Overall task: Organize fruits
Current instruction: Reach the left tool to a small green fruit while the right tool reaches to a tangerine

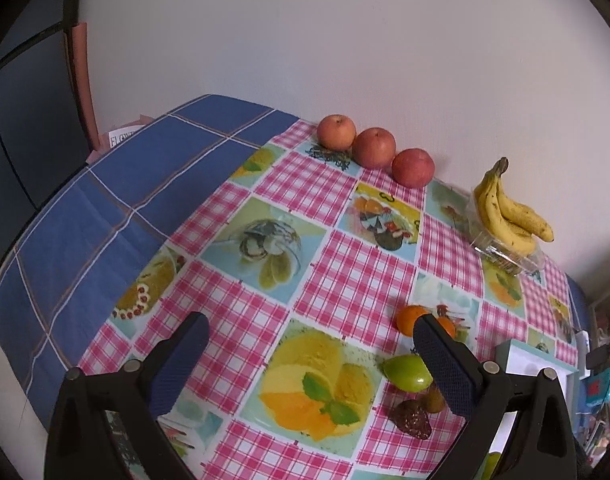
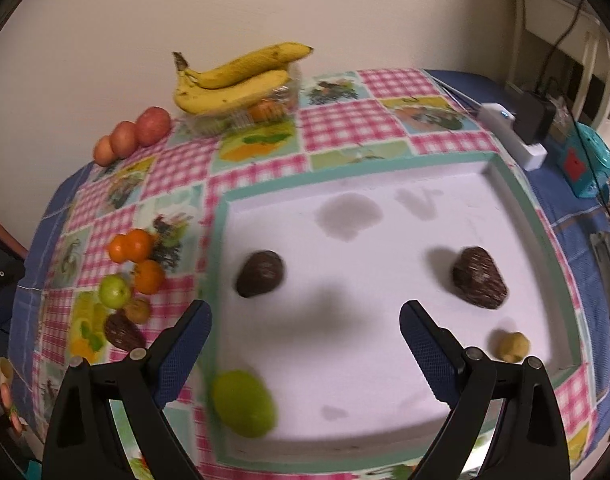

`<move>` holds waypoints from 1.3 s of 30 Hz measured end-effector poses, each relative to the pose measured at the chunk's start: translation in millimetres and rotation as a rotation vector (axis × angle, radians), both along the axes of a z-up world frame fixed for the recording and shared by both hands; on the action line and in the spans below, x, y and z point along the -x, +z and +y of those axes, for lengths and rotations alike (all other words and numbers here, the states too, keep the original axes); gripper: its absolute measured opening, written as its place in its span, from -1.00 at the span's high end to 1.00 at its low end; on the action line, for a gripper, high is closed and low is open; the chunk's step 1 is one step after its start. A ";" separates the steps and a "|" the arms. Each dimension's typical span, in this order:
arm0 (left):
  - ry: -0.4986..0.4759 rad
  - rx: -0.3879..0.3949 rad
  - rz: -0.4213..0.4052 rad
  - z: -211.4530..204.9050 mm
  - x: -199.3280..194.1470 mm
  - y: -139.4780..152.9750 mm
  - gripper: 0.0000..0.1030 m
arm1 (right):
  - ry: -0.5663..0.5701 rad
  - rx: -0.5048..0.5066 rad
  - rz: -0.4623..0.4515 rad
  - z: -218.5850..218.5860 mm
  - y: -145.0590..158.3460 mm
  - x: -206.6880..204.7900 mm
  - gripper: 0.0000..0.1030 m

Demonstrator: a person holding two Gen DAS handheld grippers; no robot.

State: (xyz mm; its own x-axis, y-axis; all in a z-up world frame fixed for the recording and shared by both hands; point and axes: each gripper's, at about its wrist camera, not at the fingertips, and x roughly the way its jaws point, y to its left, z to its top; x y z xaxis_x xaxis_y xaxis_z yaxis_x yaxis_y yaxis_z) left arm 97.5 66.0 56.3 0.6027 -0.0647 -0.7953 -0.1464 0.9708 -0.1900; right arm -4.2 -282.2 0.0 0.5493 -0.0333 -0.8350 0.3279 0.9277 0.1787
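Now mid-sort: right gripper (image 2: 305, 320) jaws spread, empty, white tray (image 2: 501, 172) beneath; green fruit (image 2: 243, 403) below left jaw. Left gripper (image 1: 309, 340) jaws spread, empty; loose fruit pile (image 1: 411, 392) beside right jaw. Next likely: grasp one there.

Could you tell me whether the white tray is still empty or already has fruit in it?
Already in use: the white tray holds two dark brown fruits, a green fruit and a small yellow one.

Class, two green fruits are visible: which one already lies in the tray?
The larger green fruit at the tray's near-left corner; the smaller one sits on the tablecloth beside the oranges.
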 end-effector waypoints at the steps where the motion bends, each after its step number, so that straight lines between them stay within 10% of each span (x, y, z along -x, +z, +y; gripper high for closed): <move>1: -0.005 0.005 0.003 0.4 -1.6 -0.1 -1.00 | 0.011 -0.001 -0.010 4.9 2.4 -2.5 -0.85; 16: -0.053 0.054 0.105 -25.9 -36.1 -30.3 -0.98 | 0.157 -0.017 -0.049 65.3 14.8 -47.0 -0.83; 39: -0.038 0.054 0.241 -38.5 -63.2 -87.3 -0.97 | 0.261 -0.133 0.089 100.2 -52.1 -109.0 -0.02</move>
